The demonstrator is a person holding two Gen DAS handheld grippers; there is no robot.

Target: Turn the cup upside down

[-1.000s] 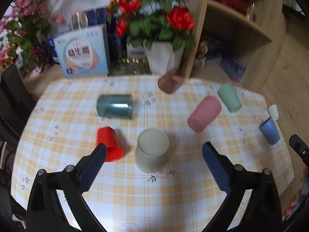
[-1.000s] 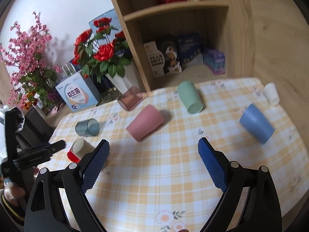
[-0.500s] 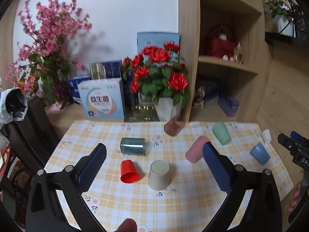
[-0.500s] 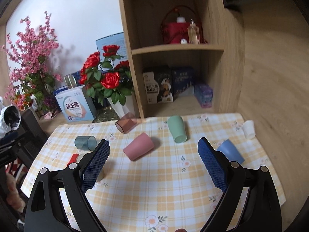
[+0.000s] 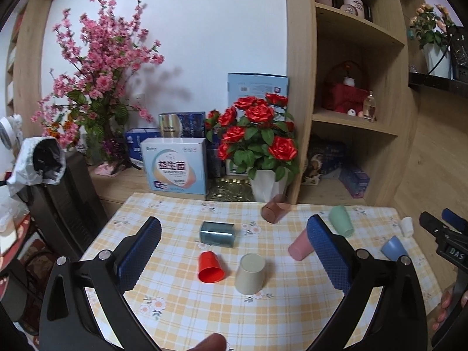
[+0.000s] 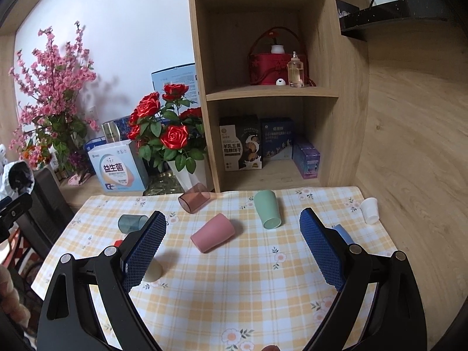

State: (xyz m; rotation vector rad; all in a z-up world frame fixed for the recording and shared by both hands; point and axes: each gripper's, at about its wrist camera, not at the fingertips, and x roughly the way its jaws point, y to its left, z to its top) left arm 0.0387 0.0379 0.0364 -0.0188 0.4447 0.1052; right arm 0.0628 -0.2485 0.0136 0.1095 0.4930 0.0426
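Observation:
A beige cup (image 5: 250,273) stands upside down on the checked tablecloth (image 5: 204,316). A red cup (image 5: 210,266), a dark teal cup (image 5: 217,234), a brown cup (image 5: 273,212), a pink cup (image 6: 213,237), a green cup (image 6: 267,209), a blue cup (image 5: 393,248) and a small white cup (image 6: 370,210) lie on their sides. My left gripper (image 5: 234,259) is open and empty, held back above the near table edge. My right gripper (image 6: 232,253) is open and empty, high over the table's right half.
A vase of red roses (image 5: 257,146), a white box (image 5: 175,168) and pink blossom branches (image 5: 96,87) stand behind the table. A wooden shelf unit (image 6: 263,87) rises at the back right. A dark chair (image 5: 64,204) stands at the left.
Both grippers have drawn back and up from the table, so the cups look smaller and further off. The cups have not moved. Both grippers stay open.

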